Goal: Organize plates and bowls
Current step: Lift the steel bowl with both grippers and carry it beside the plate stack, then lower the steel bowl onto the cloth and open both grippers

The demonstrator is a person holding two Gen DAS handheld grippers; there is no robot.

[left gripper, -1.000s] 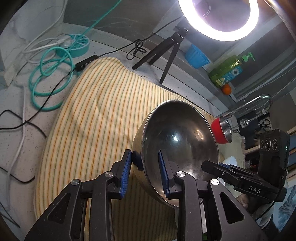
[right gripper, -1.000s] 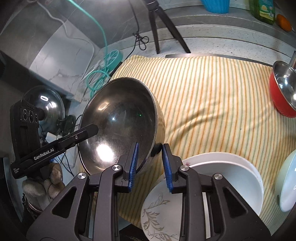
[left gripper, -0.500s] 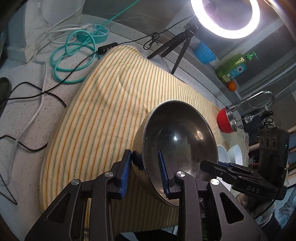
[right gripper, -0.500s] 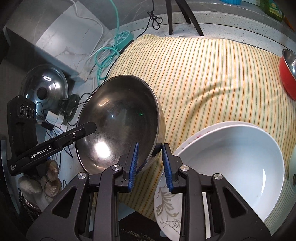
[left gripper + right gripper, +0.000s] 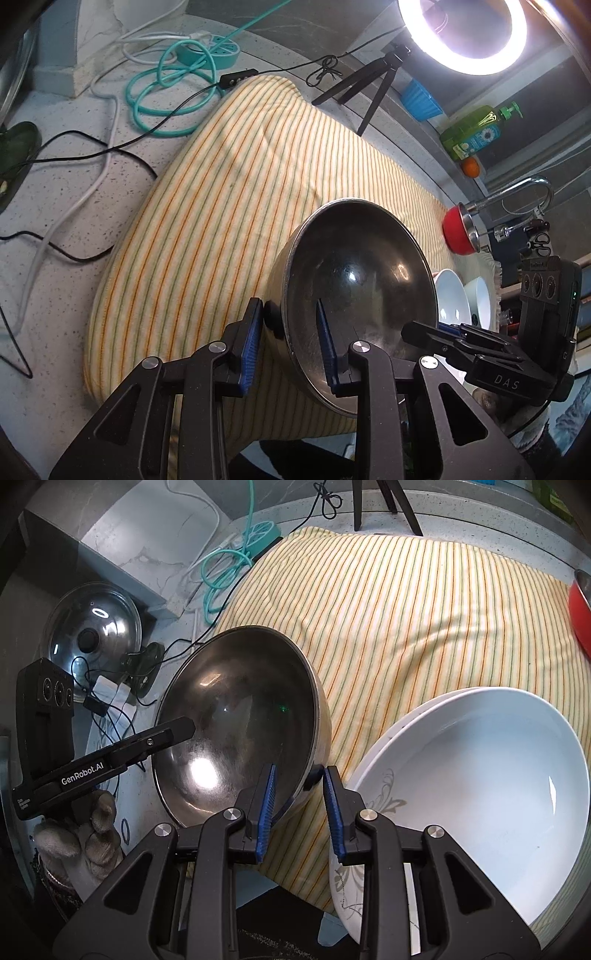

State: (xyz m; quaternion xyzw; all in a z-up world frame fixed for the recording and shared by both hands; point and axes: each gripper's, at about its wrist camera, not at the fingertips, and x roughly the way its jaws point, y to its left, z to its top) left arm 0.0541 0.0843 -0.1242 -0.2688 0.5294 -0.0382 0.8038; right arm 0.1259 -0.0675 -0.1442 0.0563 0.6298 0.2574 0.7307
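A large steel bowl (image 5: pixel 362 273) is held tilted in the air over the front edge of a yellow striped towel (image 5: pixel 229 206). My left gripper (image 5: pixel 290 341) is shut on its near rim. My right gripper (image 5: pixel 299 805) is shut on the opposite rim of the same bowl (image 5: pixel 236 723). A white bowl (image 5: pixel 480 786) sits in a patterned plate (image 5: pixel 365 812) on the towel (image 5: pixel 406 627), just right of the right gripper. White bowls (image 5: pixel 452 295) show behind the steel bowl in the left wrist view. A red bowl (image 5: pixel 458 232) sits at the towel's far end.
A ring light on a tripod (image 5: pixel 373 85), a blue cup (image 5: pixel 421 99), a green soap bottle (image 5: pixel 476 133) and a faucet (image 5: pixel 517 192) stand along the back. Teal hose and cables (image 5: pixel 166 92) lie on the counter to the left. A pot lid (image 5: pixel 92 635) lies beyond the counter edge.
Both grippers have pulled back and up with the steel bowl, so more of the towel and the white bowl shows. Both grips are unchanged.
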